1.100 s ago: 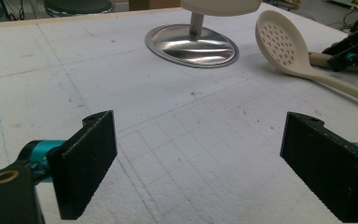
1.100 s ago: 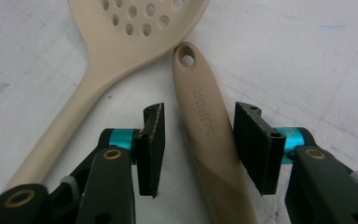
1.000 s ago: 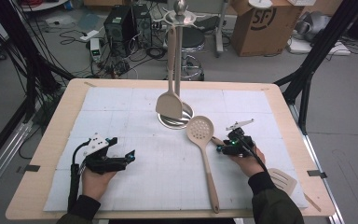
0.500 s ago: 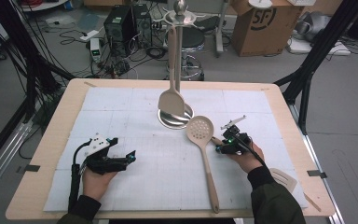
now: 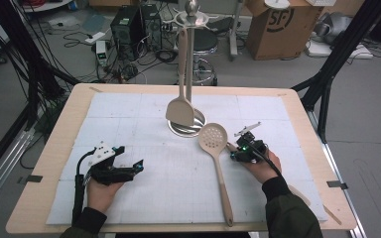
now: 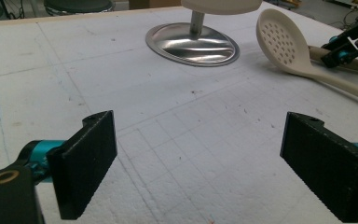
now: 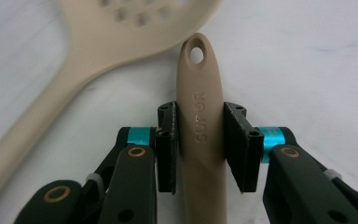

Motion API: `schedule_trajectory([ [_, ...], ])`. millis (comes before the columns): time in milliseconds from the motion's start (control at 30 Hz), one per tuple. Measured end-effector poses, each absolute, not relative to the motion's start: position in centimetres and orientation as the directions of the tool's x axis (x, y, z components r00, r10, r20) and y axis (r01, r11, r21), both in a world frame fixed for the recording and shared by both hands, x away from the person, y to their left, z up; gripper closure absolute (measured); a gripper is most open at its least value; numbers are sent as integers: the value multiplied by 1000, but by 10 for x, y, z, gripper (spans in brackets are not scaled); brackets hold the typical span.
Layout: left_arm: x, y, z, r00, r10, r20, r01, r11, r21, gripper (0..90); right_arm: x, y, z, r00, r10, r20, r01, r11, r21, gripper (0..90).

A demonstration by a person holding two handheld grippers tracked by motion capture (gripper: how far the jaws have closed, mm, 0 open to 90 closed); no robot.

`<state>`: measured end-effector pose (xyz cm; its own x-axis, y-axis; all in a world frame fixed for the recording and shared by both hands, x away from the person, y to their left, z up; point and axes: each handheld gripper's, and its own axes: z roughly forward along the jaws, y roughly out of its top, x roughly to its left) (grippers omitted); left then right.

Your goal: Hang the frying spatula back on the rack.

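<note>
A beige utensil handle (image 7: 200,121) with a hanging hole lies on the white mat, its far end hidden under the person's right forearm. My right gripper (image 7: 199,144) has just been closing around it, and both pads now rest against its sides. In the high view this gripper (image 5: 235,151) sits just right of a beige slotted spoon (image 5: 213,137) lying flat. My left gripper (image 5: 129,156) rests at the front left, jaws wide open (image 6: 198,163) with nothing between them.
A metal stand (image 5: 191,59) with a round shiny base (image 5: 198,130) rises at the mat's middle back. A beige spatula (image 5: 180,111) hangs from it. The stand's base (image 6: 191,44) and the slotted spoon (image 6: 284,44) lie ahead of the left gripper.
The right gripper has shifted slightly by the spoon and its jaws have narrowed. The hanging spatula has swayed a little. The left hand stays still.
</note>
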<state>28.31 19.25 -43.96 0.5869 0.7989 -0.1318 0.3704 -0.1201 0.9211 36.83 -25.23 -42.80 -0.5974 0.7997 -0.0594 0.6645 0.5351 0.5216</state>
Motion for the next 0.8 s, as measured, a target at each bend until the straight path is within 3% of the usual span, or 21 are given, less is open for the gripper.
schedule_trajectory([
  [267,283,192,-440,587,799,-132,370,-120,921,113,363,-270,-415,-550,835,3,625,409,665,679],
  [800,283,193,-439,585,801,-131,371,-121,921,114,348,-270,-399,-579,815,5,463,324,825,678],
])
